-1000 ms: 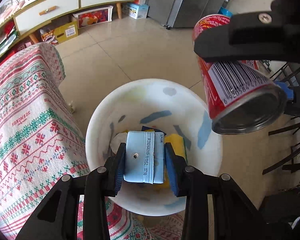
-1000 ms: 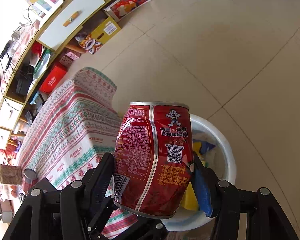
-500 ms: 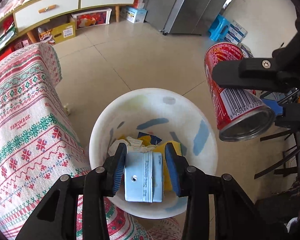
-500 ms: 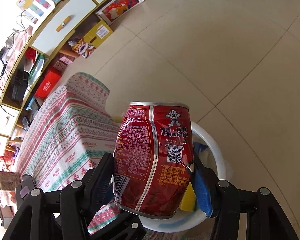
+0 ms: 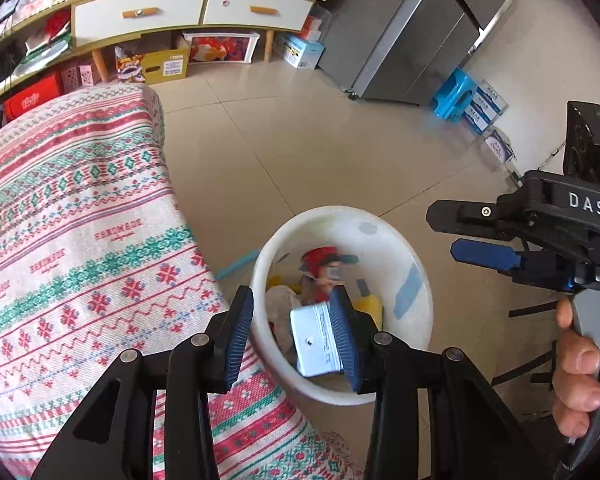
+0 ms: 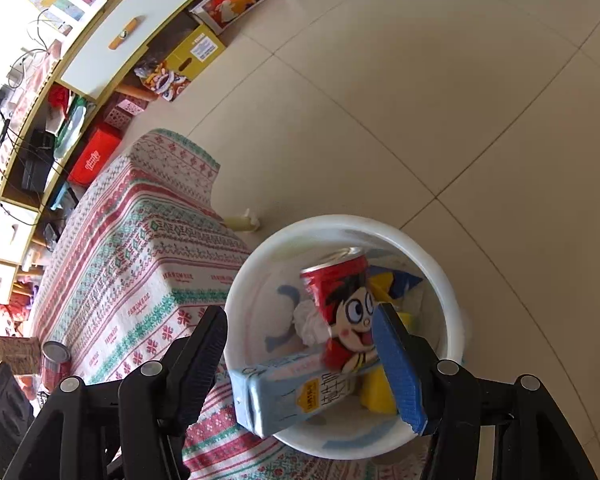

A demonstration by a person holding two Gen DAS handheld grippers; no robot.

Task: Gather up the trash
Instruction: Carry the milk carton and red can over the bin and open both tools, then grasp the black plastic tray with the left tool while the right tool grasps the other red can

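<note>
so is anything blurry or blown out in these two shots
Left wrist view: the red can in the white bin is motion-smeared, and the room's lines bow from the fisheye. Right wrist view: the can is only slightly soft at its top rim, and the upper-left corner is washed out white.

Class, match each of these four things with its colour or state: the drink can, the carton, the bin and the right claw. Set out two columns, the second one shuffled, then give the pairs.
Column A
1. drink can
2. carton
3. bin
4. right claw

Column B
a. white, standing on the tiled floor
b. open, nothing between its fingers
c. pale blue, lying in the bin
d. red, with a cartoon face

Pairs: 1-d, 2-c, 3-a, 4-b
</note>
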